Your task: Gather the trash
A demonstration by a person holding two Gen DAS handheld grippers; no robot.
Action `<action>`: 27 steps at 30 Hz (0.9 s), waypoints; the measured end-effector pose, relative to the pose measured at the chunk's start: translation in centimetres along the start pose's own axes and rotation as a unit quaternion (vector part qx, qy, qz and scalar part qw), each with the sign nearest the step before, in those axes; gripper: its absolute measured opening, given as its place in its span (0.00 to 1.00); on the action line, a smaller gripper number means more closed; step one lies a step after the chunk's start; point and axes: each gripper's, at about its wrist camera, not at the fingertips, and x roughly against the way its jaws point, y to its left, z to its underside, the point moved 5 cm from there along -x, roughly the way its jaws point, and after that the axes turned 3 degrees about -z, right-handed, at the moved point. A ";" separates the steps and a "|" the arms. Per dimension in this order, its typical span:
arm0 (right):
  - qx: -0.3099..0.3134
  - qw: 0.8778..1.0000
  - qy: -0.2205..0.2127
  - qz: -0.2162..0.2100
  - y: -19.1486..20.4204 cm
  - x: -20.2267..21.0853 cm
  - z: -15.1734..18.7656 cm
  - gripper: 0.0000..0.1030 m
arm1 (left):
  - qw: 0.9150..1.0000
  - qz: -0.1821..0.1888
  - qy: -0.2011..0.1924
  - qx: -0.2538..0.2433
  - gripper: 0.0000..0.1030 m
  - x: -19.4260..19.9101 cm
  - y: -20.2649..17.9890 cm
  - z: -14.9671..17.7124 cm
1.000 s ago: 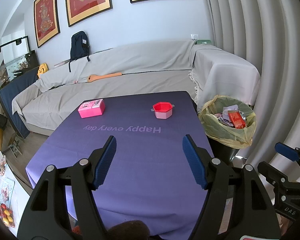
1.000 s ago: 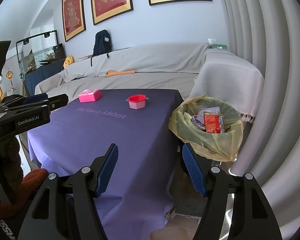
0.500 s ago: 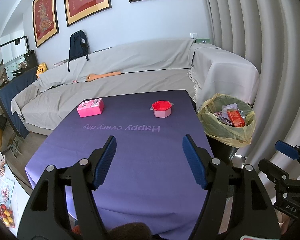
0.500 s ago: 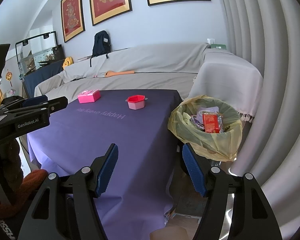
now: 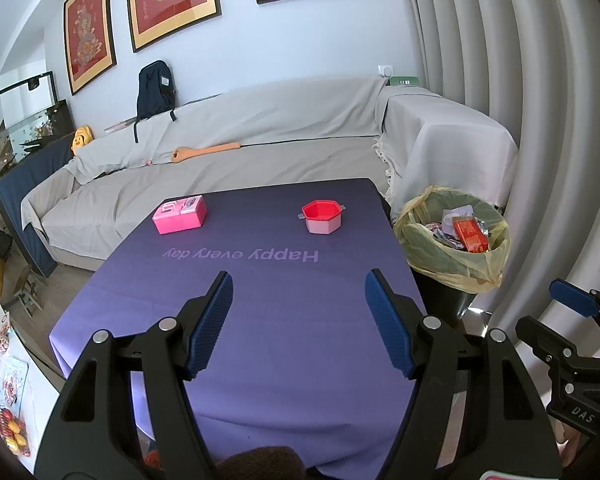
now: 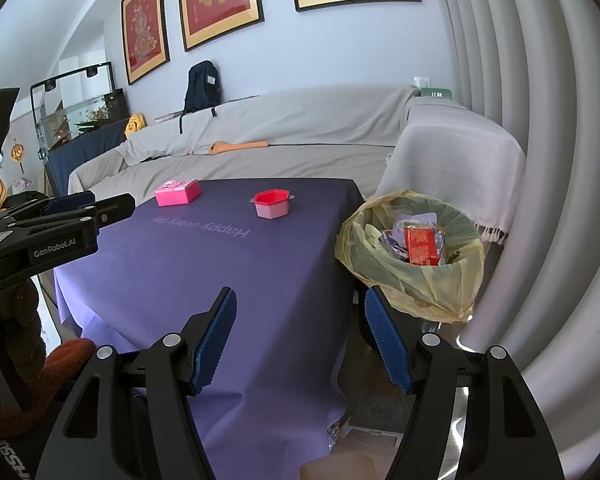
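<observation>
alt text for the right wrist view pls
Open right tongs hover empty over the near corner of a purple tablecloth holding a pink box and a red hexagonal cup. Beside it stands a yellow-lined trash bin with wrappers.

"happy every day" on purple tablecloth (image 5: pixel 260 320), "genrobot.ai" on left hand-held gripper (image 6: pixel 56 248)

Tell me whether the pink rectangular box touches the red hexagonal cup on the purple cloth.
Apart. The left wrist view shows the pink box and red cup separated by bare purple cloth.
</observation>
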 end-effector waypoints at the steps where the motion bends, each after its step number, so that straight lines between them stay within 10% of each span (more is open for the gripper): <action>1: 0.000 1.000 0.000 0.000 0.0 0.0 0.0 0.61 | 1.000 0.000 0.000 0.000 0.63 0.0 0.0 0.0; 27: 0.000 1.000 0.001 0.000 -0.1 0.0 0.0 0.61 | 1.000 0.004 0.004 0.003 0.63 -0.4 -0.1 0.5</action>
